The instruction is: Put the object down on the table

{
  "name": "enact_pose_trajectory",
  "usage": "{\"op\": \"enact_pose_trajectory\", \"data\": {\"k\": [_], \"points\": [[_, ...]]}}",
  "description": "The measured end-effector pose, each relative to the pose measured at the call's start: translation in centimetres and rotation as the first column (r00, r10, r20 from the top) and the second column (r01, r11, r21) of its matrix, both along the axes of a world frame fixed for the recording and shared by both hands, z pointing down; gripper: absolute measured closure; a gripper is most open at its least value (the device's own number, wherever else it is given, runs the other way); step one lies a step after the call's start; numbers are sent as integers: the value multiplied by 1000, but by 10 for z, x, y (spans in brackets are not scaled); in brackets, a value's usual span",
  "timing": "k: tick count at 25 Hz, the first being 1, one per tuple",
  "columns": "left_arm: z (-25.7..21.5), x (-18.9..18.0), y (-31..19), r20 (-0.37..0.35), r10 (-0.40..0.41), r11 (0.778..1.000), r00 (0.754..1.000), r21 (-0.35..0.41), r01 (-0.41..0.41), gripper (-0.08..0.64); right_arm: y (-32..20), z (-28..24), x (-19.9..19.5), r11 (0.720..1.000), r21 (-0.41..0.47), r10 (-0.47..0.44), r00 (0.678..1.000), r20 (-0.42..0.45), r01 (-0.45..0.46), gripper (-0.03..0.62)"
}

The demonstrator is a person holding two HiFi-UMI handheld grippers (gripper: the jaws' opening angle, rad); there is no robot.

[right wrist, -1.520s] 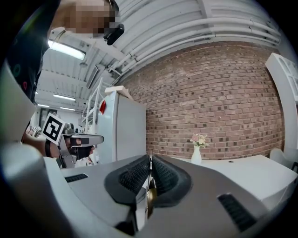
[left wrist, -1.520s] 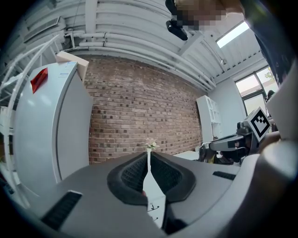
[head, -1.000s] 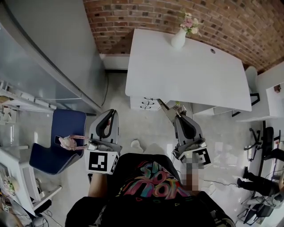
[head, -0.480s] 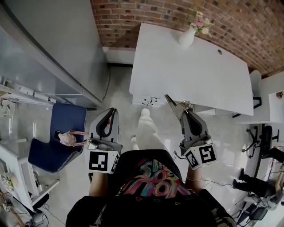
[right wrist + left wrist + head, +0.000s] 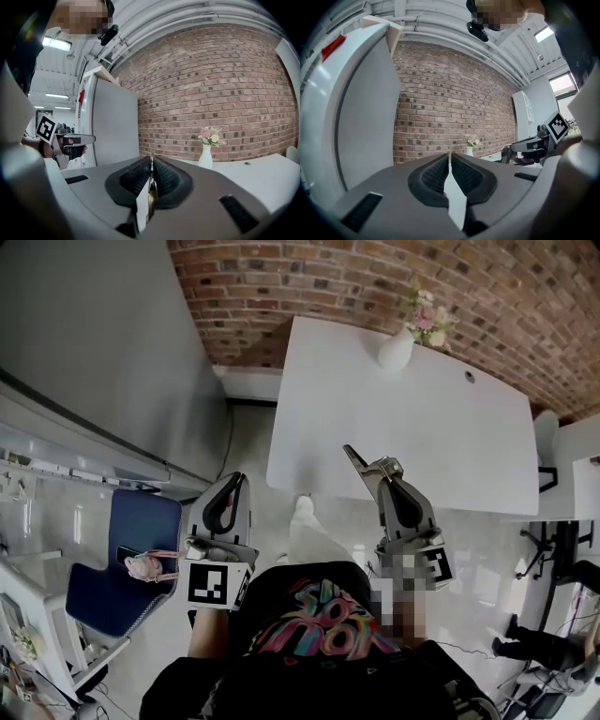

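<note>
The white vase [image 5: 395,350] stands at the worktop's [image 5: 469,446] 12 o'clock edge and holds pink and white flowers [image 5: 424,315]. The right tongs [image 5: 152,161] are closed on the object [image 5: 151,190], a thin brownish sliver between the pads, too narrow to identify. In the head view their tip lies over the worktop's 6 o'clock edge. The left tongs [image 5: 450,157] are closed with nothing between them, toward 8 o'clock. At 9 o'clock, a blue chair [image 5: 122,601] carries a small pink thing [image 5: 142,567].
</note>
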State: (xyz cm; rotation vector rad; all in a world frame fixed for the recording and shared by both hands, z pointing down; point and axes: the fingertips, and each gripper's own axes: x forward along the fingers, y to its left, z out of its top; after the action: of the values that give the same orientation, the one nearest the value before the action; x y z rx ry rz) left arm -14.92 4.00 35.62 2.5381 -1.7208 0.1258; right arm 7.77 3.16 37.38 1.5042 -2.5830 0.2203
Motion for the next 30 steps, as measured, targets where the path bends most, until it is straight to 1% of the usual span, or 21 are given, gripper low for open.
{"op": "enact_pose_trajectory", "data": {"k": [8, 15, 20, 23, 30], "points": [[-24, 29, -107, 9, -8, 999, 1000, 33, 8, 523, -111, -23, 20, 999, 33, -36, 999, 8, 36, 557], [-31, 48, -177, 21, -24, 999, 999, 49, 23, 523, -179, -28, 39, 998, 42, -55, 998, 25, 54, 557], [-33, 55, -202, 29, -16, 999, 999, 50, 14, 523, -203, -30, 40, 997, 42, -67, 997, 29, 66, 557], [-34, 53, -212, 30, -4, 999, 1000, 51, 3, 523, -210, -28, 37, 998, 34, -54, 997, 50, 52, 557], [-38, 44, -228, 34, 38, 998, 999, 47, -39, 523, -217, -35, 29, 999, 34, -13, 999, 49, 11, 558]]}}
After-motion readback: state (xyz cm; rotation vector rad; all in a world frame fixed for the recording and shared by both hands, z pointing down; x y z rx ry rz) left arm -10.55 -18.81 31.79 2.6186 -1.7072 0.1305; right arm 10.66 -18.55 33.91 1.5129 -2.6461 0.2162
